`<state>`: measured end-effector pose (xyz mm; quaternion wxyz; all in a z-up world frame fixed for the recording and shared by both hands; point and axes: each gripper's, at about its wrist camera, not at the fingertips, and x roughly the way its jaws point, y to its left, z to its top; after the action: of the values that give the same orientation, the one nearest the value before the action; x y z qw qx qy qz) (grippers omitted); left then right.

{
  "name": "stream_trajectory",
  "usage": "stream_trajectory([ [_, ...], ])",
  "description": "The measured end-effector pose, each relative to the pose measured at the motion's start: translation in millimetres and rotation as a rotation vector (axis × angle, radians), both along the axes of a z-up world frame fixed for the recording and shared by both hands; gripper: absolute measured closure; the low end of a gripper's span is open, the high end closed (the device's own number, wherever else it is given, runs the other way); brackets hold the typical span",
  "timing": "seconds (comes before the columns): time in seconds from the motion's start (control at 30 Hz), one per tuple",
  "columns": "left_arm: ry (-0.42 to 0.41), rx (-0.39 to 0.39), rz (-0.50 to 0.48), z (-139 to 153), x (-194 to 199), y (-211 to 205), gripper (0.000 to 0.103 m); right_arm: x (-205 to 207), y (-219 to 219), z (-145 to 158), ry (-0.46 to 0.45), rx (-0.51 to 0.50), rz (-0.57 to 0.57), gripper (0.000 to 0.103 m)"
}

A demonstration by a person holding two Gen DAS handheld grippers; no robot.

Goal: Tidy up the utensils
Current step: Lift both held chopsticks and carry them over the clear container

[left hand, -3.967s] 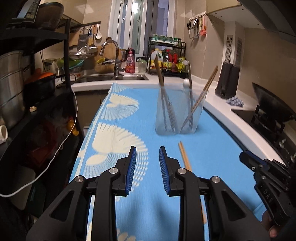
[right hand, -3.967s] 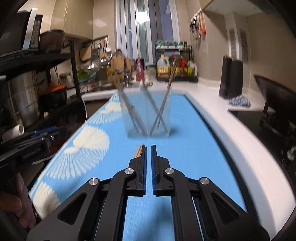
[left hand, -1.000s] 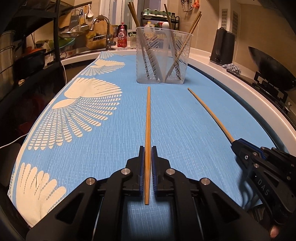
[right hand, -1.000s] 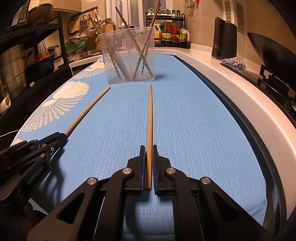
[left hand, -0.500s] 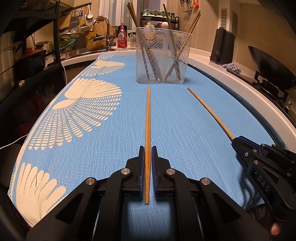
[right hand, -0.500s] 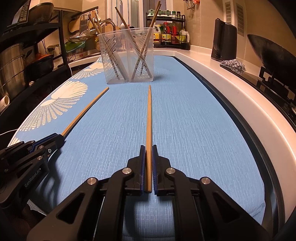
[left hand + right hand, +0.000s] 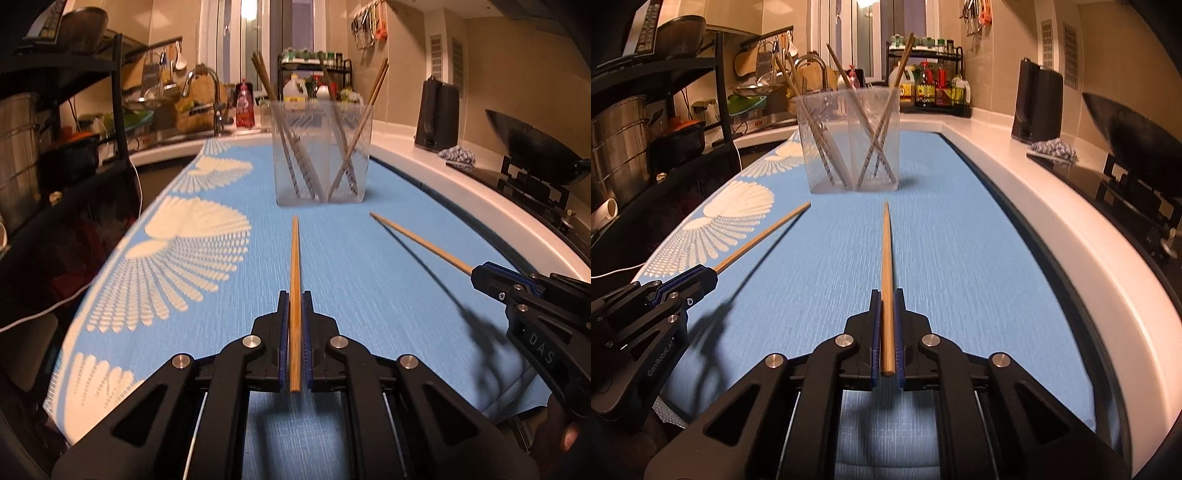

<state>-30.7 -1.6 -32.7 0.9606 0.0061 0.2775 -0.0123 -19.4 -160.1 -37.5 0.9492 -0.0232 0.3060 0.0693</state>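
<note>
My left gripper [image 7: 294, 299] is shut on a wooden chopstick [image 7: 294, 266] that points forward, raised above the blue cloth [image 7: 369, 266]. My right gripper [image 7: 886, 297] is shut on a second wooden chopstick [image 7: 886, 251], also raised and pointing forward. Each gripper shows in the other view: the right one [image 7: 476, 275] with its chopstick [image 7: 417, 240], the left one [image 7: 711, 277] with its chopstick [image 7: 764, 232]. A clear plastic holder [image 7: 320, 155] with several chopsticks stands ahead on the cloth; it also shows in the right wrist view [image 7: 849, 144].
A black shelf rack with pots [image 7: 55, 122] stands to the left. A sink with faucet [image 7: 207, 96] and a bottle rack [image 7: 931, 85] are at the back. A white counter edge [image 7: 1052, 206], a black appliance [image 7: 1038, 103] and a wok on the stove [image 7: 535, 151] lie right.
Both grippers have lifted off the cloth with their chopsticks and moved a little forward toward the holder; shadows now fall on the cloth below. Four seconds ago, both grippers were empty.
</note>
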Motion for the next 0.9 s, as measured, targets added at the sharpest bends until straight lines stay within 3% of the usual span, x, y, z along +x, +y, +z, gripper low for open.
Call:
stream_trajectory([
  [0.67, -0.177, 0.037, -0.031, 66, -14, 3, 0.096, -10, -2, 73, -0.146, -0.002, 0.038, 0.096],
  [0.9, -0.165, -0.004, -0.048, 97, 7, 14, 0.096, 5, 0, 107, -0.185, 0.007, 0.050, 0.096],
])
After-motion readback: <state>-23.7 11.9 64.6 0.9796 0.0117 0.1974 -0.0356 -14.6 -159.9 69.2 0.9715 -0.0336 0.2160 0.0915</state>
